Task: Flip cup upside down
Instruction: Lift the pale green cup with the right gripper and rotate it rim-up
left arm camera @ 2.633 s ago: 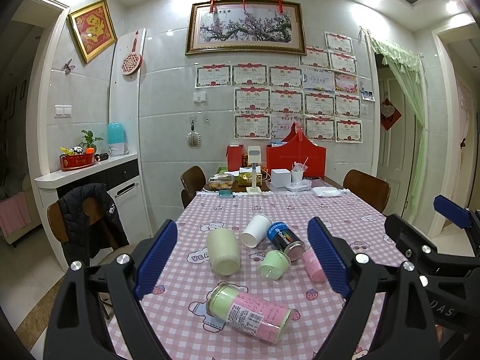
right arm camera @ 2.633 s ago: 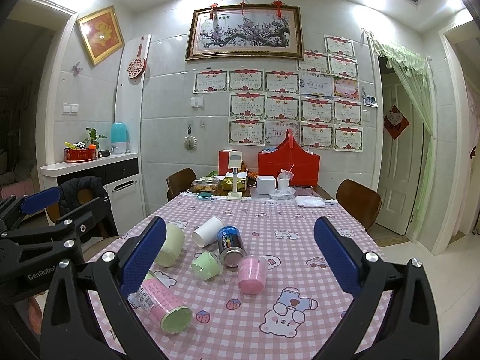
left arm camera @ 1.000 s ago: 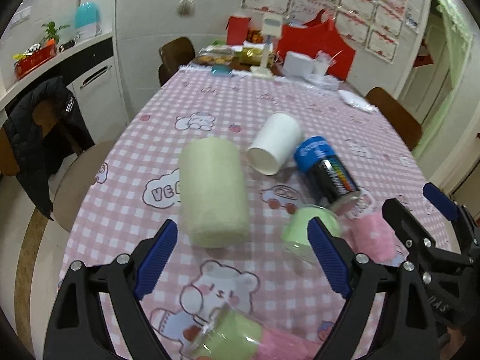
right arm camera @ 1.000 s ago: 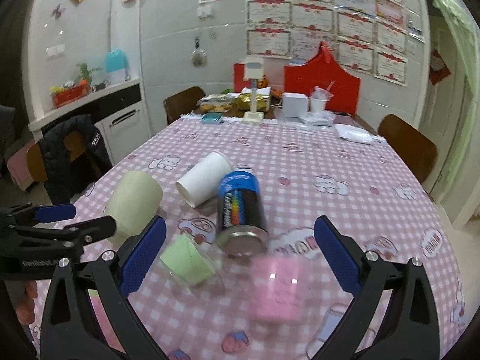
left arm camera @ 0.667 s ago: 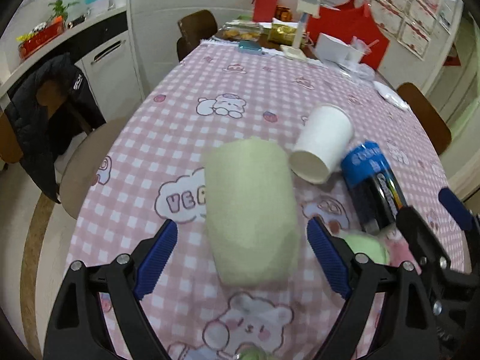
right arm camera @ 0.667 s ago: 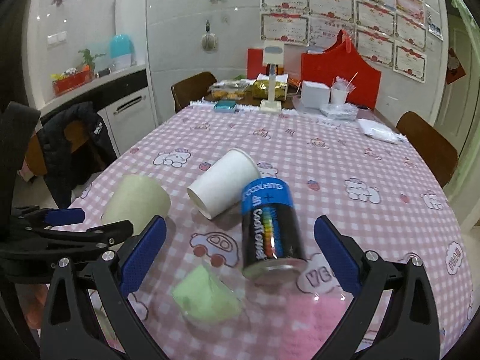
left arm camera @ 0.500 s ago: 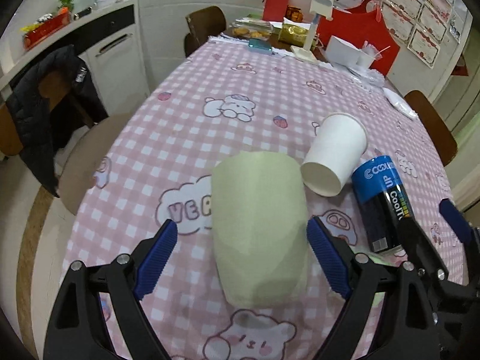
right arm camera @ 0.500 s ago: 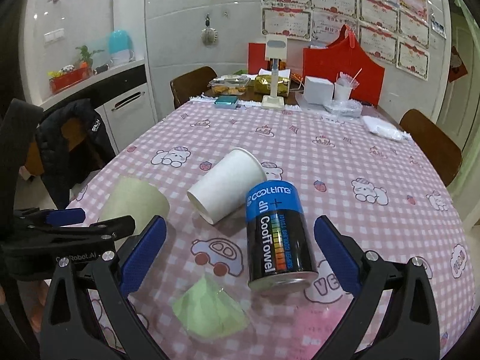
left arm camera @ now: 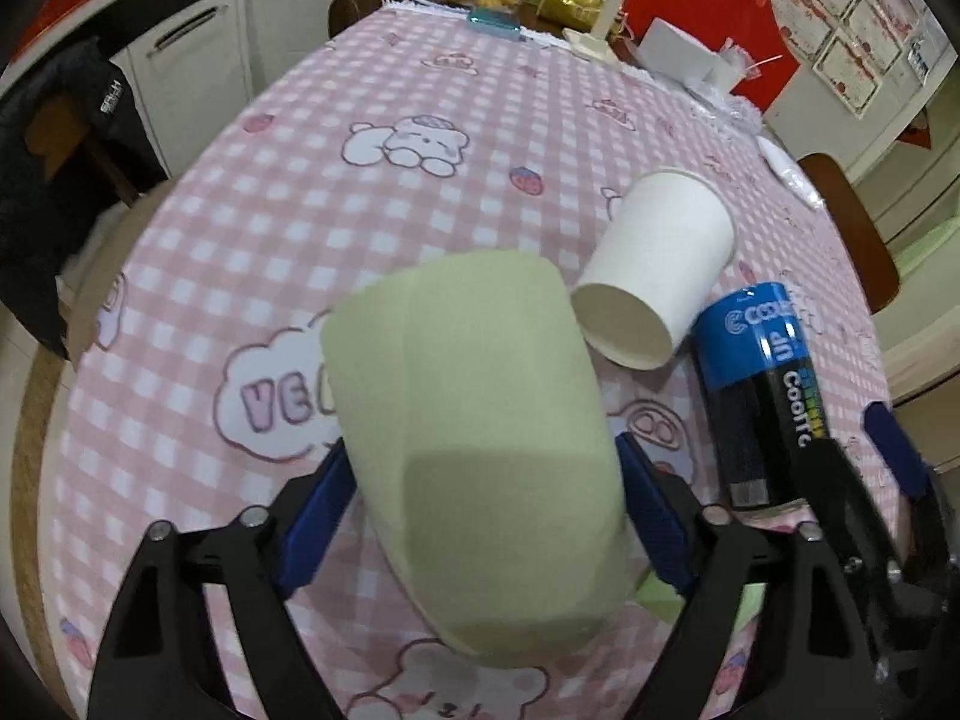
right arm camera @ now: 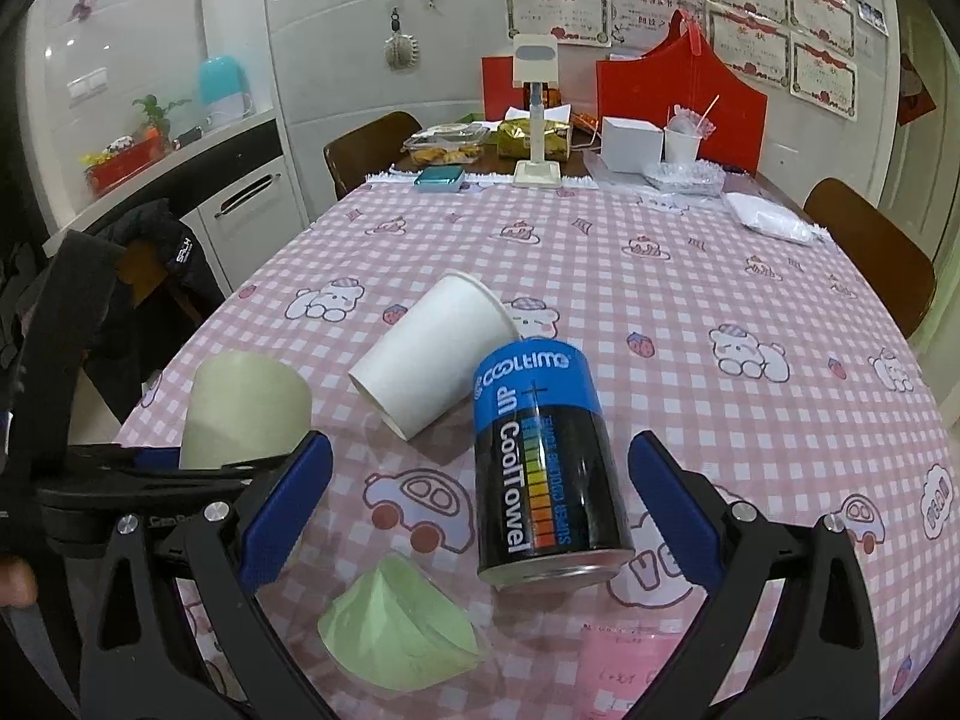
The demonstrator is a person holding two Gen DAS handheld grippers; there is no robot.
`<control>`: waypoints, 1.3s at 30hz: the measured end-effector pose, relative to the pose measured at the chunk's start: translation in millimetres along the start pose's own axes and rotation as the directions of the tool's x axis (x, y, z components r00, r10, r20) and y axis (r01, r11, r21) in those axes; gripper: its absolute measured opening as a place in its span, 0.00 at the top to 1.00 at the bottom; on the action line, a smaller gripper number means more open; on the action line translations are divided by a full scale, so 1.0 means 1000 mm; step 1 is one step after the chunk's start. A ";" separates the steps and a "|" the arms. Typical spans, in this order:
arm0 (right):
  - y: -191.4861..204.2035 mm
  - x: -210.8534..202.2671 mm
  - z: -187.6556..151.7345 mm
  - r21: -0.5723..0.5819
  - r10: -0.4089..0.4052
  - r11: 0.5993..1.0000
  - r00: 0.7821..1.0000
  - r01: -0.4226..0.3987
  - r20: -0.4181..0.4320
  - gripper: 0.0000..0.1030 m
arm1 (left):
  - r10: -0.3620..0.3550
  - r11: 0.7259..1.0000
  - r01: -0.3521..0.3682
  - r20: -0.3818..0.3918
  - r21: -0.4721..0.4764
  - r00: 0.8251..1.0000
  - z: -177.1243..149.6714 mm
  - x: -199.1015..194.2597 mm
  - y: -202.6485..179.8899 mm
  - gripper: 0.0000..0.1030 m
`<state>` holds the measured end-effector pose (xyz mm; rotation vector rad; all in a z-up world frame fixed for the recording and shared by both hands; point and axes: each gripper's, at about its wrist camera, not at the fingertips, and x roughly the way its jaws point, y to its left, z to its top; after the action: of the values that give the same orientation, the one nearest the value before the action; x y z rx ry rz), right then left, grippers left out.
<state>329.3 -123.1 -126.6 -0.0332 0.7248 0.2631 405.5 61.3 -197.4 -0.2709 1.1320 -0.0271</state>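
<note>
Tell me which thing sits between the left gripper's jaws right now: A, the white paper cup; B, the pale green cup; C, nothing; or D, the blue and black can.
B: in the left wrist view the pale green cup fills the gap between the left gripper jaws, blue pads against both sides.

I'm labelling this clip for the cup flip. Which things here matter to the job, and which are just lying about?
Job in hand: pale green cup; left gripper, straddling it.

Lying about: white paper cup; CoolTowel can; small green cup; pink cup. The right gripper is open and idle.
</note>
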 end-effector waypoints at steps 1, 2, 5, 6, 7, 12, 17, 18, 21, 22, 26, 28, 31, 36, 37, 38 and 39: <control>0.000 0.000 -0.001 -0.001 0.004 1.000 1.000 -0.004 -0.002 0.08 | 0.008 1.000 -0.008 0.002 0.005 1.000 -0.001 0.000 -0.001 0.21; 0.000 0.000 -0.001 -0.003 0.007 1.000 1.000 -0.007 -0.003 0.08 | 0.012 1.000 -0.012 0.006 0.011 1.000 -0.001 -0.001 -0.002 0.21; 0.000 -0.003 -0.002 0.003 0.022 1.000 1.000 -0.022 -0.001 0.08 | -0.002 1.000 0.002 0.013 0.013 1.000 -0.003 -0.005 -0.002 0.21; 0.000 -0.005 -0.001 0.006 0.030 1.000 1.000 -0.030 0.002 0.08 | -0.007 1.000 0.007 0.017 0.013 1.000 -0.003 -0.009 -0.003 0.21; 0.000 -0.007 -0.001 0.008 0.035 0.999 0.999 -0.035 0.005 0.08 | -0.008 1.000 0.008 0.022 0.015 1.000 -0.005 -0.012 -0.002 0.21; -0.004 -0.033 0.004 0.025 0.067 0.997 0.997 -0.068 0.036 0.08 | -0.013 0.999 0.009 0.082 0.045 0.997 -0.014 -0.048 -0.013 0.21; -0.017 -0.081 0.002 0.033 0.076 0.996 0.993 -0.080 0.089 0.08 | -0.042 0.996 0.030 0.147 0.085 0.988 -0.030 -0.093 -0.034 0.21; -0.020 -0.090 0.001 0.036 0.075 0.996 0.992 -0.079 0.098 0.08 | -0.052 0.995 0.037 0.156 0.095 0.986 -0.035 -0.101 -0.039 0.21; -0.035 -0.119 -0.011 0.055 0.065 0.996 0.991 -0.071 0.113 0.08 | -0.088 0.989 0.066 0.169 0.132 0.982 -0.056 -0.121 -0.059 0.21; -0.042 -0.129 -0.018 0.062 0.059 0.996 0.991 -0.066 0.117 0.08 | -0.097 0.986 0.071 0.173 0.151 0.980 -0.065 -0.126 -0.069 0.21; -0.066 -0.162 -0.043 0.090 0.023 0.995 0.993 -0.033 0.115 0.08 | -0.139 0.976 0.105 0.174 0.191 0.975 -0.101 -0.138 -0.102 0.21; -0.080 -0.177 -0.057 0.107 0.006 0.994 0.994 -0.018 0.108 0.08 | -0.159 0.970 0.123 0.166 0.209 0.973 -0.122 -0.141 -0.119 0.21; -0.100 -0.193 -0.076 0.125 -0.024 0.992 0.996 0.014 0.080 0.08 | -0.195 0.959 0.161 0.128 0.231 0.972 -0.155 -0.138 -0.143 0.22; -0.124 -0.209 -0.108 0.129 -0.063 0.990 0.997 0.058 0.036 0.08 | -0.214 0.956 0.195 0.066 0.220 0.975 -0.193 -0.119 -0.168 0.22; -0.128 -0.210 -0.114 0.127 -0.068 0.990 0.997 0.064 0.027 0.08 | -0.222 0.954 0.208 0.046 0.214 0.974 -0.199 -0.114 -0.172 0.22; -0.133 -0.210 -0.120 0.127 -0.069 0.990 0.998 0.066 0.014 0.08 | -0.226 0.954 0.214 0.034 0.209 0.974 -0.206 -0.110 -0.175 0.22; -0.136 -0.211 -0.125 0.127 -0.068 0.990 0.998 0.066 0.006 0.08 | -0.226 0.955 0.216 0.028 0.204 0.974 -0.212 -0.106 -0.177 0.22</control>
<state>130.7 -316.8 -89.9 0.0648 0.7271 0.1524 190.3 -135.6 -146.4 -0.2162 1.0344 -0.3297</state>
